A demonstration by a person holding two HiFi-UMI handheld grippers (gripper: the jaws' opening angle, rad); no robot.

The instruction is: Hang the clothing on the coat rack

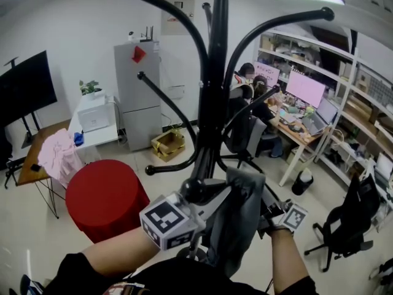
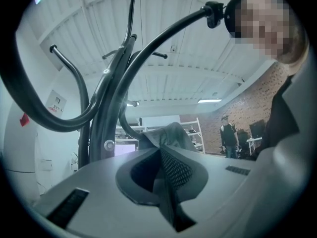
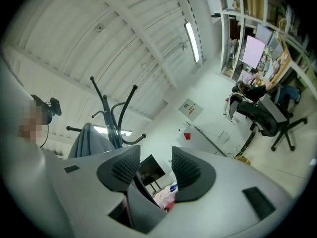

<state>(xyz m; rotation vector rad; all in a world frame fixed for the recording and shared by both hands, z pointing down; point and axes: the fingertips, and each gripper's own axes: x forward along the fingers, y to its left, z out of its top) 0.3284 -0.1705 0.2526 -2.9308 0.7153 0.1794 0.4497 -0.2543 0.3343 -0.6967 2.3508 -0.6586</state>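
Left gripper view | left tongs (image 2: 161, 157) clenched on grey clothing (image 2: 173, 134) | right tongs (image 3: 155, 166) released, clear of it

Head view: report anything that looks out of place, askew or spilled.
A pink cloth lies crumpled and hangs over the edge of the wooden table, rather than folded or hung. An open cardboard box sits on the floor by the grey cabinet. Nothing looks spilled or damaged.

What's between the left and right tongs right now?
The grey garment, seen in the head view, beside the coat rack. Left tongs pinch its fabric; right tongs are open with nothing in them.
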